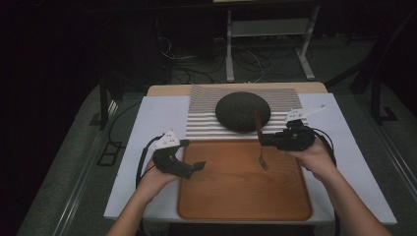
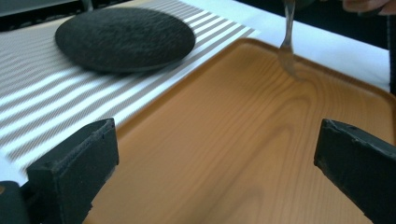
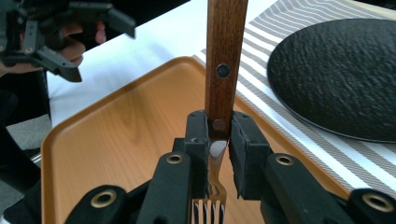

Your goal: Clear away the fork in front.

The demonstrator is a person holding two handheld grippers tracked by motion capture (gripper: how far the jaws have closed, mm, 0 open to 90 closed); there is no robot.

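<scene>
Clamping at the handle's lower end, the right gripper [image 3: 219,154] holds the fork [image 1: 260,142]; light, rigid, slippery metal is judged; left gripper [image 2: 215,158] jaws stand apart.

The high view looks forward and down from above the person's side, well back, the wooden tray [image 1: 236,196] at 6 o'clock. Each gripper view rides close and low over that tray; both share the dark plate [image 2: 123,39] and striped mat [image 3: 299,32].
</scene>
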